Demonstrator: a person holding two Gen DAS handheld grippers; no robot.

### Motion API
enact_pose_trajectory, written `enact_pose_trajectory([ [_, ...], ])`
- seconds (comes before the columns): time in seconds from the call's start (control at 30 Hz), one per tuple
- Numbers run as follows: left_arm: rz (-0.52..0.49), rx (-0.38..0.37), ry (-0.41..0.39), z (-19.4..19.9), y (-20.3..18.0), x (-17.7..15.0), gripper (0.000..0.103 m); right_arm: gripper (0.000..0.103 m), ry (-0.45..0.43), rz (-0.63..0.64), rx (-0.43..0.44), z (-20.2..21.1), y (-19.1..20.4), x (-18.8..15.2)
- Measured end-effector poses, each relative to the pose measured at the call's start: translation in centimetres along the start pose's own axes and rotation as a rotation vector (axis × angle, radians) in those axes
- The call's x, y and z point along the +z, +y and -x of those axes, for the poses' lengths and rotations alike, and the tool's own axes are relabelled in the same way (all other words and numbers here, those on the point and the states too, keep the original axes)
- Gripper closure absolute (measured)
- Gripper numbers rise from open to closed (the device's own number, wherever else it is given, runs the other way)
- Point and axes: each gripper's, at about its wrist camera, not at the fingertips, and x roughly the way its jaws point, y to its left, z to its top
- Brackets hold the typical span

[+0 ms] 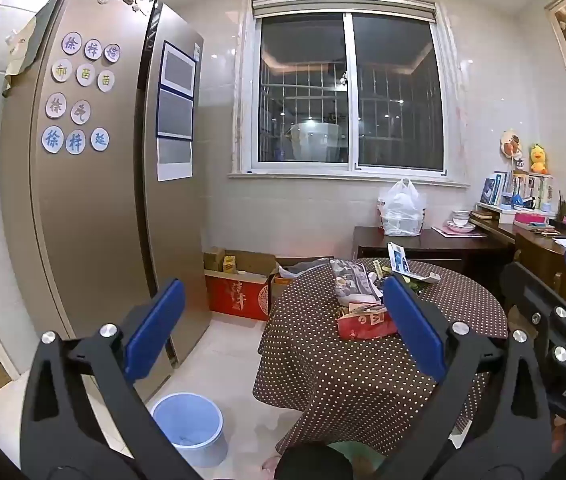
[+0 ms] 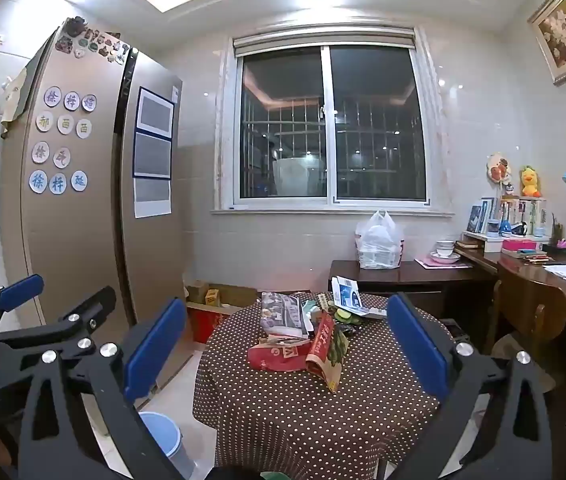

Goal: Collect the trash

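Note:
A round table under a brown dotted cloth [image 1: 363, 384] [image 2: 303, 412] carries a heap of trash: a red packet [image 1: 365, 326] [image 2: 279, 356], a grey printed wrapper [image 1: 353, 280] [image 2: 283, 314], a red and green packet [image 2: 329, 354], a white and blue carton [image 1: 399, 260] [image 2: 347, 294] and cucumber slices [image 2: 343, 316]. A pale blue bin [image 1: 191, 424] [image 2: 161, 436] stands on the floor left of the table. My left gripper [image 1: 285, 328] [image 2: 55, 292] and right gripper [image 2: 287, 346] [image 1: 551, 276] hover side by side short of the table, both open with nothing between the fingers.
A tall fridge [image 1: 95, 184] fills the left. Cardboard boxes [image 1: 239, 280] sit on the floor behind the table. A dark side table with a plastic bag [image 1: 401, 210] stands under the window. A cluttered desk [image 2: 555, 276] and a wooden chair [image 2: 531, 312] line the right wall.

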Motion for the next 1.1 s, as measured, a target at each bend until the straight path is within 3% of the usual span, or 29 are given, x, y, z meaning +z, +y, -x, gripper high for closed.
enact_pose_trajectory([
  [1.1, -0.005, 0.019, -0.003, 0.18, 0.81, -0.24, 0.006, 0.004, 0.017, -0.004, 0.028, -0.39, 0.06, -0.77],
])
